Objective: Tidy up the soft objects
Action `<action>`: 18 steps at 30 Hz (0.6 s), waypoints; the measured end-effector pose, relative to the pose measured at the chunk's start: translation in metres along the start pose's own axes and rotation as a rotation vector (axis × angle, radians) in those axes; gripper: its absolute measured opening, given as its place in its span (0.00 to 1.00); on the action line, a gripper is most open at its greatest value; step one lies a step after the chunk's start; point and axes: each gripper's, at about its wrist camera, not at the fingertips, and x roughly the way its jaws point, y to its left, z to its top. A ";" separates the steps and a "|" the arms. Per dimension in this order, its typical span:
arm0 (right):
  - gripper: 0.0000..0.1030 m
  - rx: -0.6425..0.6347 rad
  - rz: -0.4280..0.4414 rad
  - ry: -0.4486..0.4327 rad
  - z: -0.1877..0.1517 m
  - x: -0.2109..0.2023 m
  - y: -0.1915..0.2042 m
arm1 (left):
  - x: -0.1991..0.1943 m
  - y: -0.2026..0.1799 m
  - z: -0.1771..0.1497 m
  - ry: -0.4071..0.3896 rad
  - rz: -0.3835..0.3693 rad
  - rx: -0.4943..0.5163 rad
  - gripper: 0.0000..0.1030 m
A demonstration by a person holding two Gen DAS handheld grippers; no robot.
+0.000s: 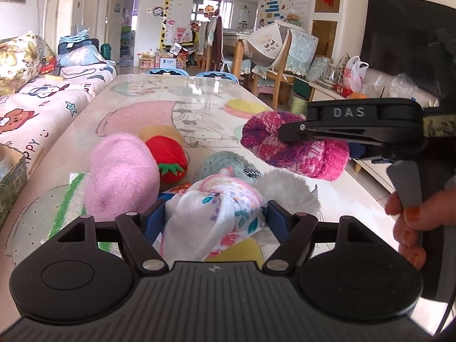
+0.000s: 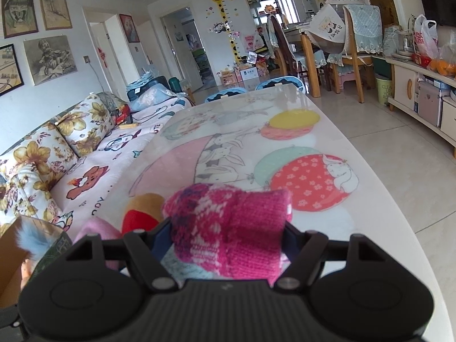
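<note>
My left gripper [image 1: 216, 216] is shut on a white floral cloth [image 1: 228, 199], which bulges between its blue pads just above the table [image 1: 171, 99]. To the right, held in the air, is my right gripper [image 1: 296, 132], shut on a magenta-and-purple knitted piece [image 1: 302, 156]. The right wrist view shows that knitted piece [image 2: 228, 228] squeezed between the right gripper [image 2: 228, 236]. On the table lie a pink fluffy hat [image 1: 122, 176], a red strawberry plush [image 1: 168, 154], a grey-green knitted item [image 1: 225, 165] and a white furry item [image 1: 287, 188].
A cardboard box [image 1: 11, 176] stands at the table's left edge, with a blue furry thing inside [image 2: 28, 239]. A green-striped cloth [image 1: 71, 199] lies under the pink hat. A sofa [image 1: 42, 99] runs along the left. A hand [image 1: 410, 222] holds the right gripper's handle.
</note>
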 end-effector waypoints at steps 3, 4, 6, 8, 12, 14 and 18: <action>0.73 -0.013 -0.010 -0.002 -0.001 -0.006 0.004 | 0.000 -0.001 -0.002 0.003 0.005 -0.005 0.89; 0.73 -0.020 -0.017 0.001 -0.003 -0.007 0.005 | -0.001 -0.002 -0.003 0.010 -0.001 -0.008 0.89; 0.73 -0.031 -0.041 0.016 -0.007 -0.006 0.002 | 0.000 -0.004 -0.004 0.021 -0.010 -0.007 0.89; 0.73 -0.017 -0.070 0.047 -0.014 -0.003 -0.004 | 0.002 -0.007 -0.005 0.030 -0.009 0.003 0.89; 0.74 0.009 -0.093 0.138 -0.029 0.013 -0.014 | 0.007 -0.007 -0.006 0.065 -0.018 -0.007 0.89; 0.78 0.015 -0.100 0.171 -0.035 0.020 -0.015 | 0.010 -0.007 -0.008 0.081 -0.009 0.003 0.89; 0.83 0.023 -0.096 0.167 -0.033 0.014 -0.012 | 0.012 -0.003 -0.011 0.119 -0.003 0.000 0.89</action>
